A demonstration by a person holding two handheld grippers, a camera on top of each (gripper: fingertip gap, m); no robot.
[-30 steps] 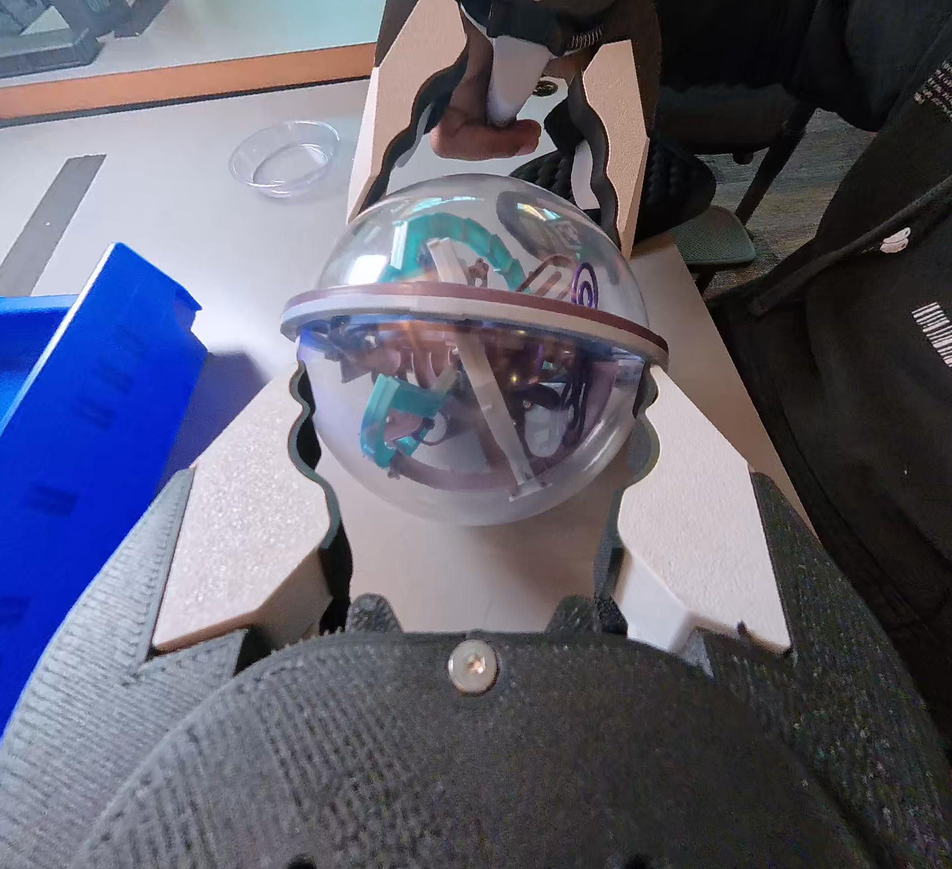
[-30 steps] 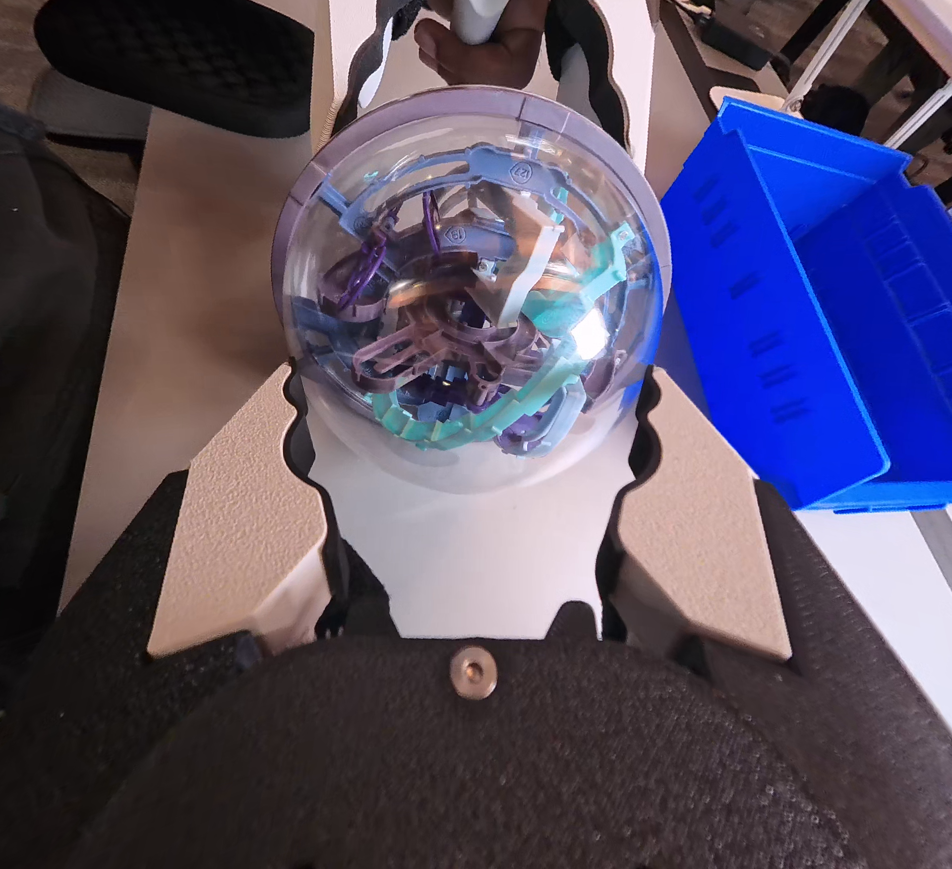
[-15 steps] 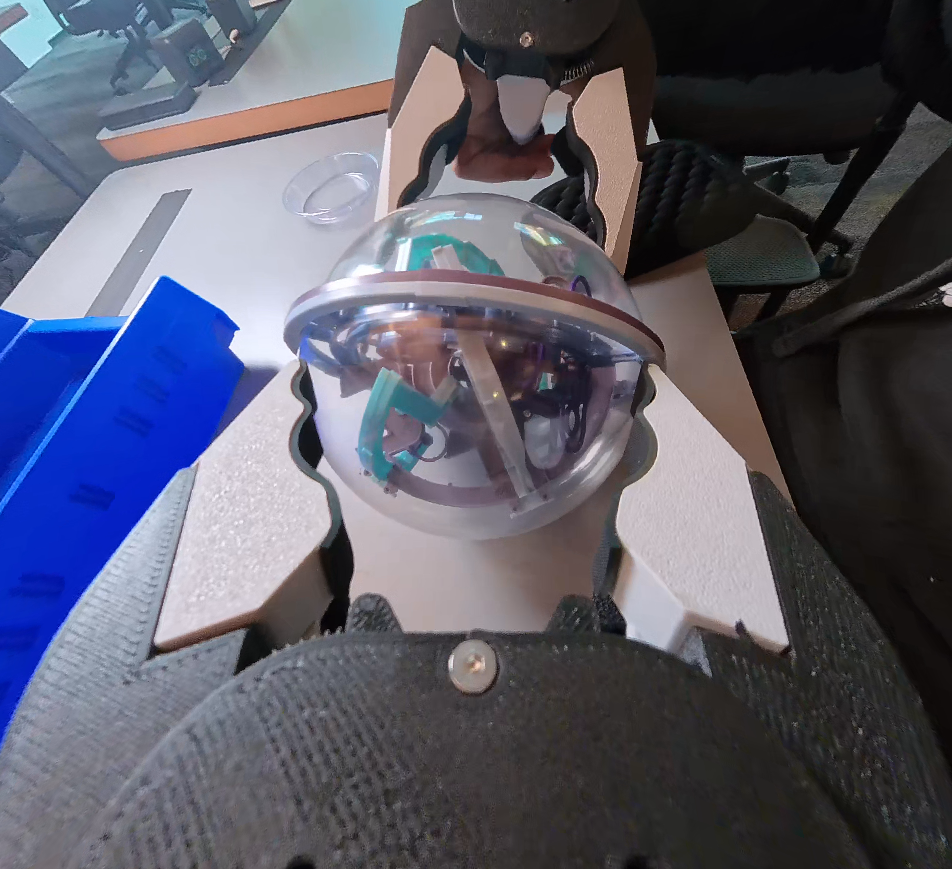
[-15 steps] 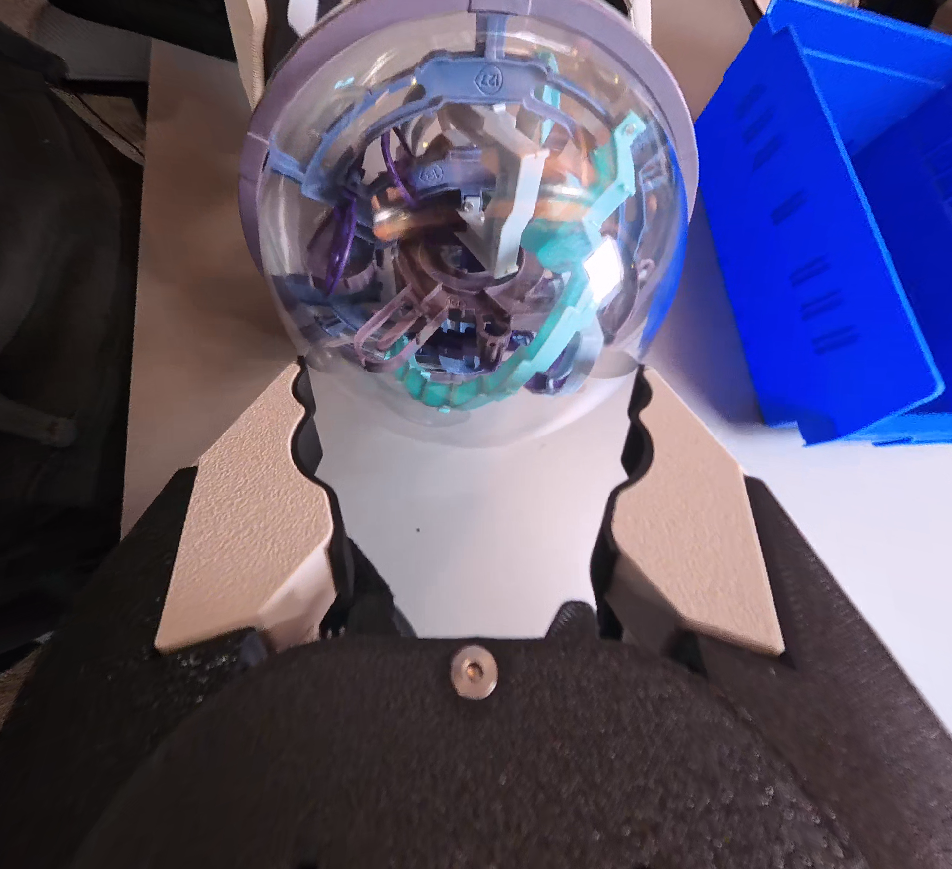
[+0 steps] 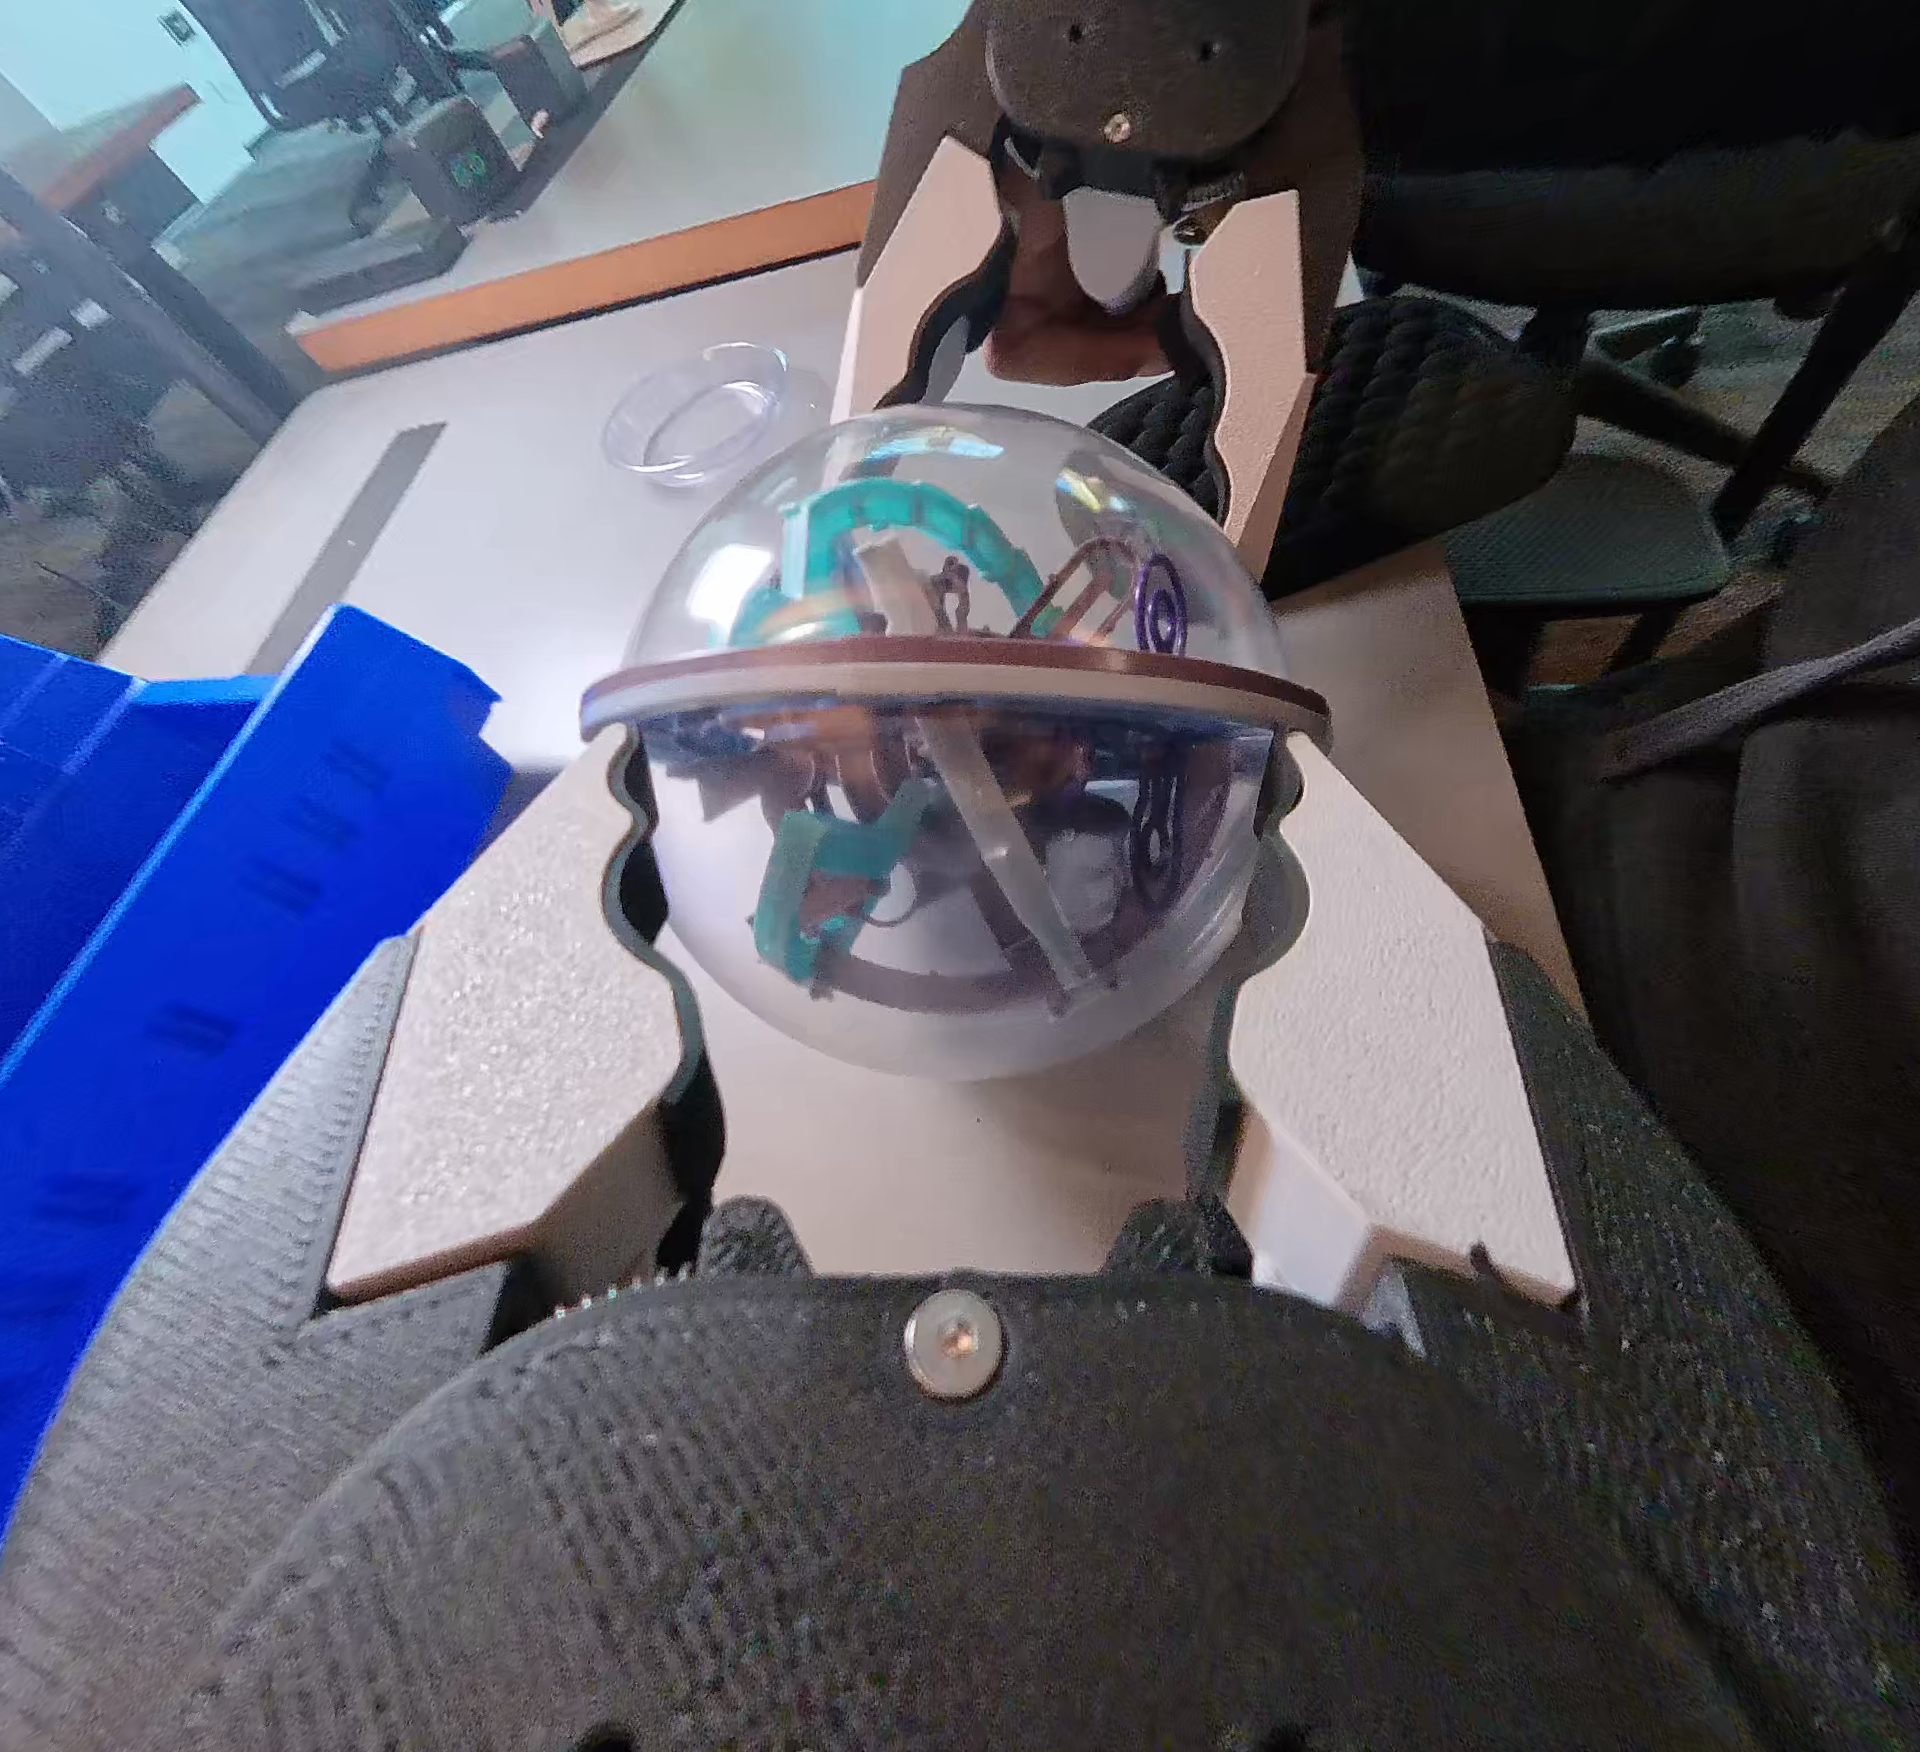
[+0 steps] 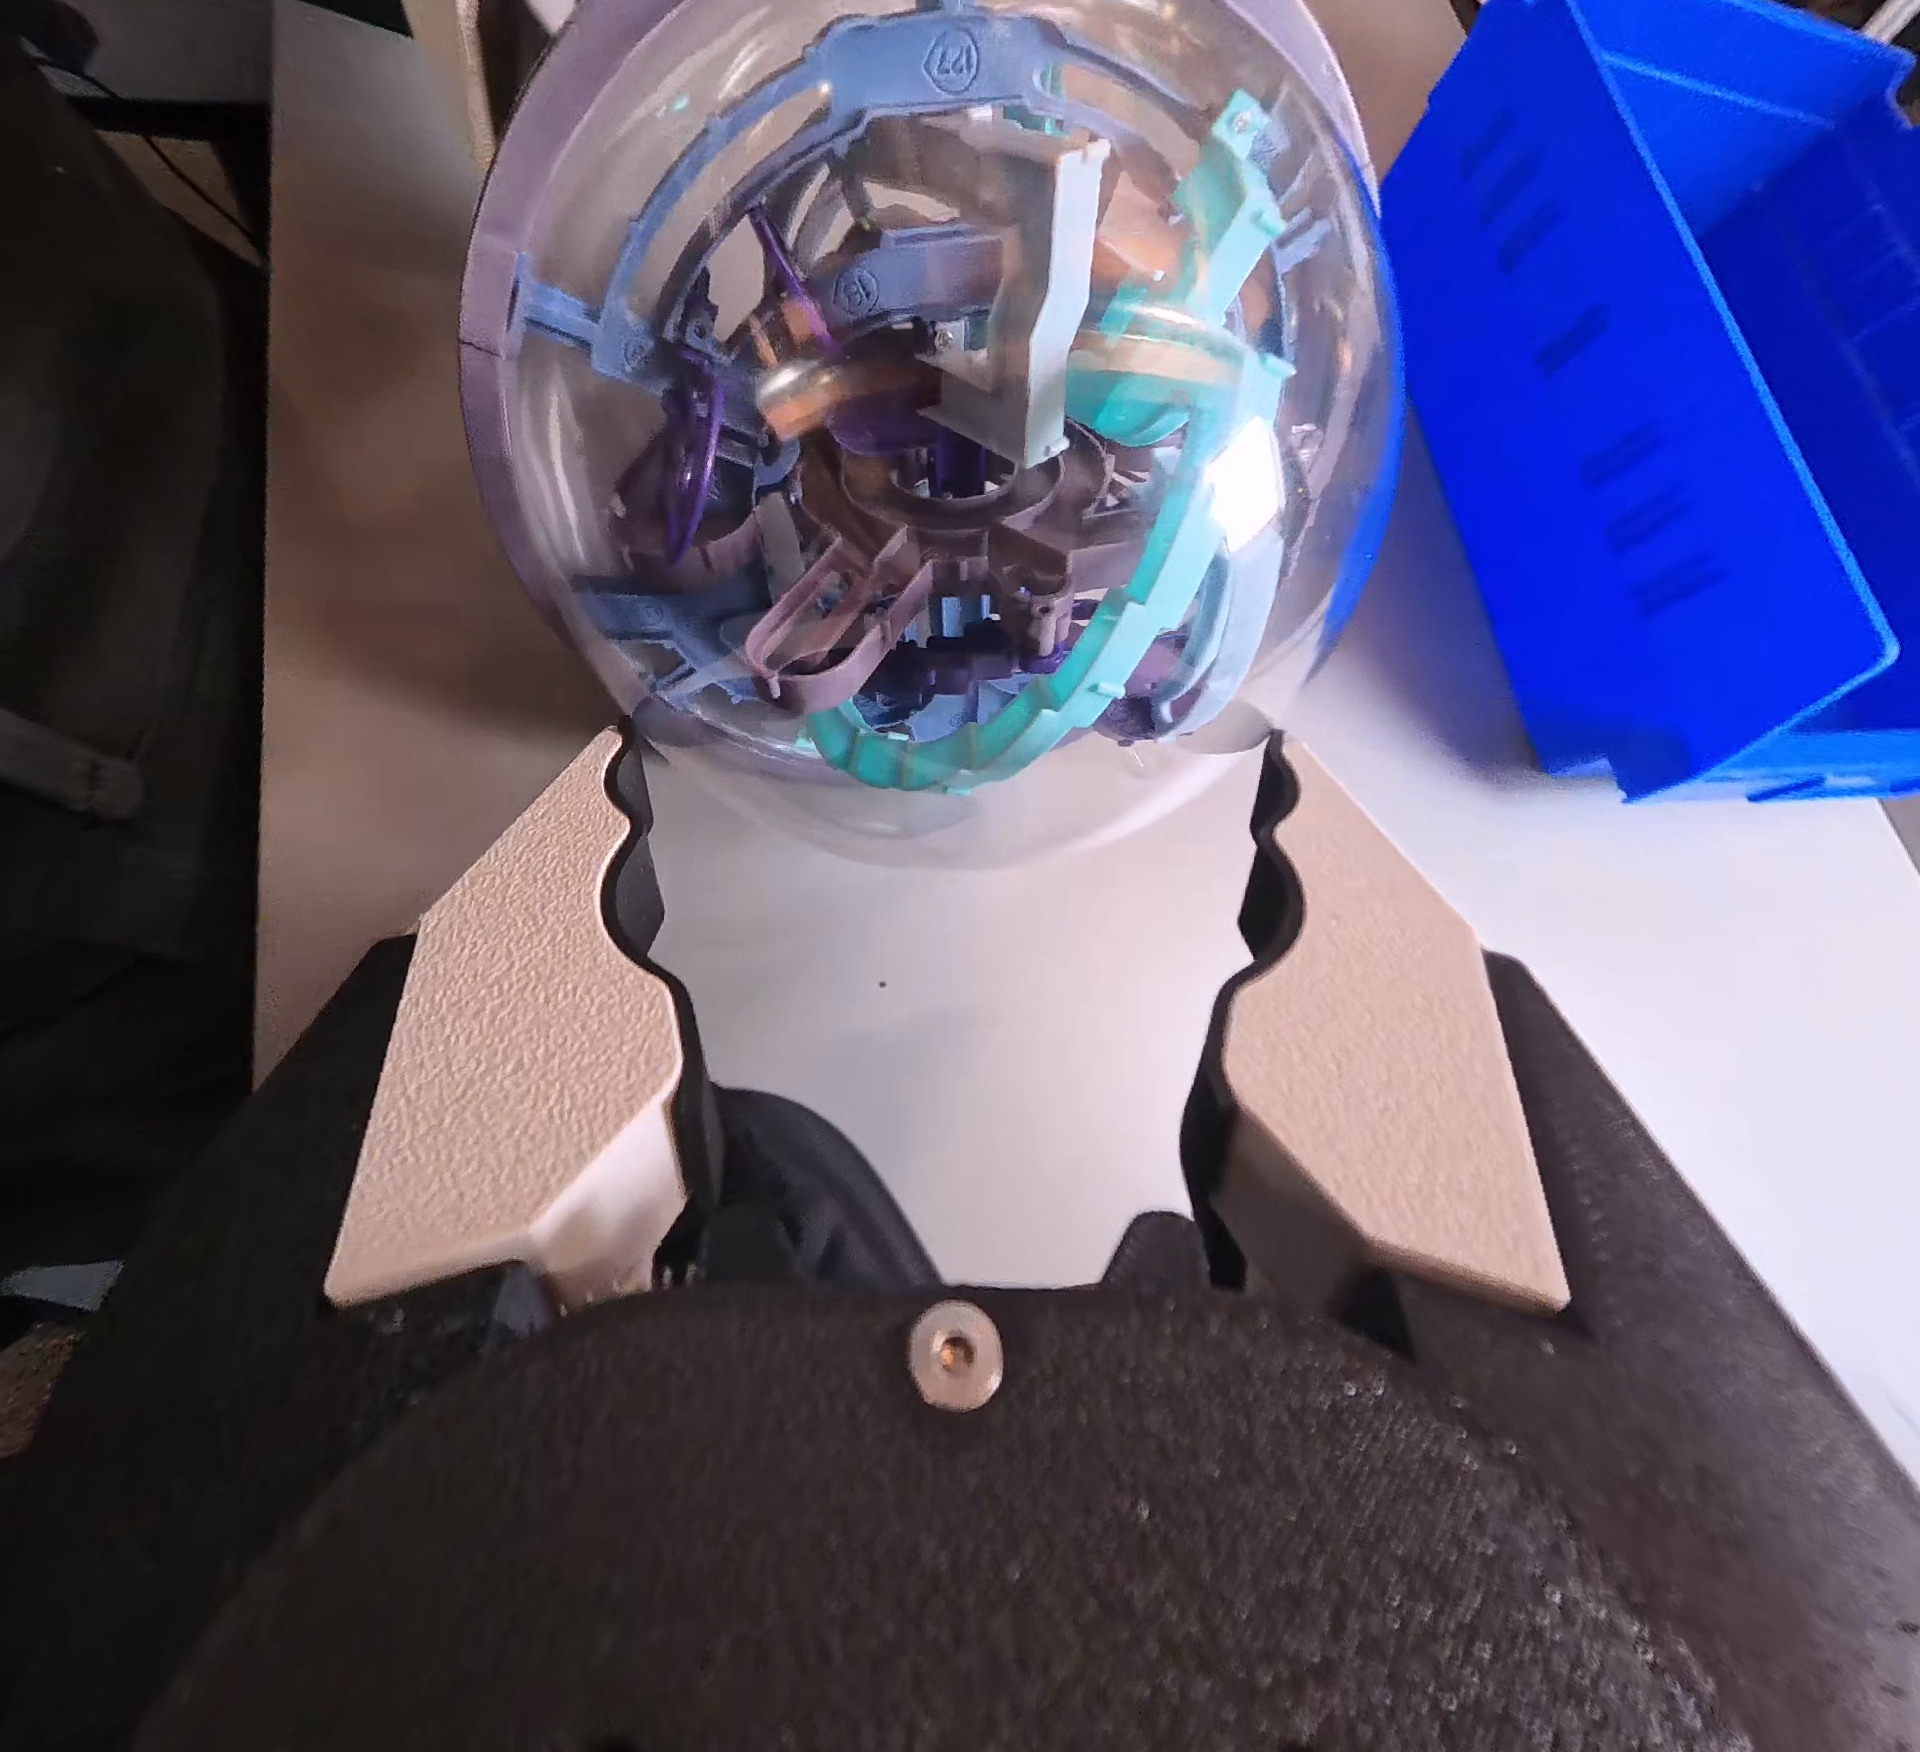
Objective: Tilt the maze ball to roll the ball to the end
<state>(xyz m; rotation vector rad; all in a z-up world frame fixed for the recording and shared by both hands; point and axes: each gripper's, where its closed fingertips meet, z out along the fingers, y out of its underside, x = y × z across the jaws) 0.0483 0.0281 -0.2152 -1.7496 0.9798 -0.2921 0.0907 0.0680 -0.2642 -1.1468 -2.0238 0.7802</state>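
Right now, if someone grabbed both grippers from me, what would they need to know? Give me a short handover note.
Left gripper: shut on the maze ball, fingers at its sides just under the equator ring.
Right gripper: fingertips against the sphere's lower sides from the opposite end, so it is pinched between the two.
The sphere is held above the white table, with the blue bin and a clear dish beside it.
Done: sphere gripped and raised.
Left: tilting; I cannot pick out the small ball inside, so progress is unknown.
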